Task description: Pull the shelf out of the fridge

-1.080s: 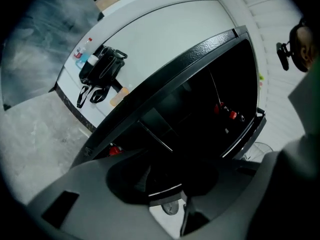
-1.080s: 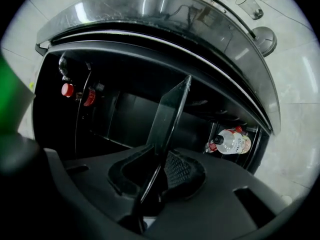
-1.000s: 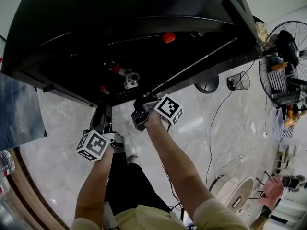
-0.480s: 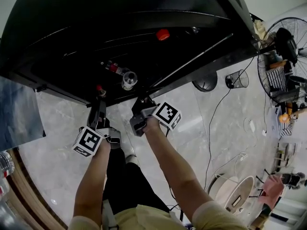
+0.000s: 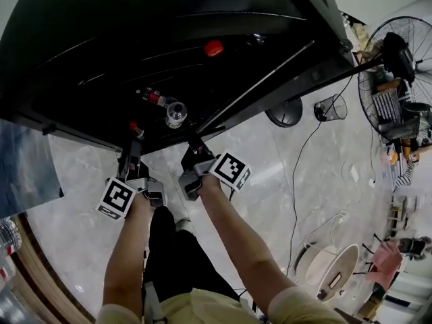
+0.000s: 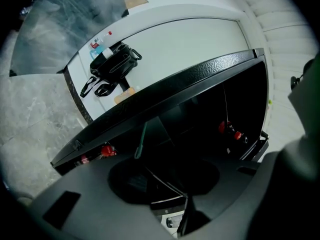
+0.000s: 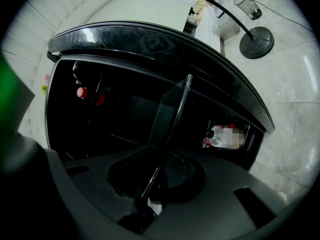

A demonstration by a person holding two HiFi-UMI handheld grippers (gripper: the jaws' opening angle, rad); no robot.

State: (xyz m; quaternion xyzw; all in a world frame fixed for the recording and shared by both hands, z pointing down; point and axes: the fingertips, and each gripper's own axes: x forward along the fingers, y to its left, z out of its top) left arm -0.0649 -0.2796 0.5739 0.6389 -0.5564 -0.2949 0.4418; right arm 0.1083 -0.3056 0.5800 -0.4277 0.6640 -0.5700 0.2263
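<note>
Several bottles (image 5: 175, 112) line the fridge (image 5: 101, 19); right gripper (image 5: 194, 148) jaws clamp shelf (image 7: 167, 111), left gripper's (image 5: 129, 159) just opened around it.

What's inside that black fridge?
A glass shelf seen edge-on, a clear bottle and a few red bottle caps. The rest of the fridge is too dark to make out.

Head view overhead; both gripper views face fridge (image 5: 135, 39).
</note>
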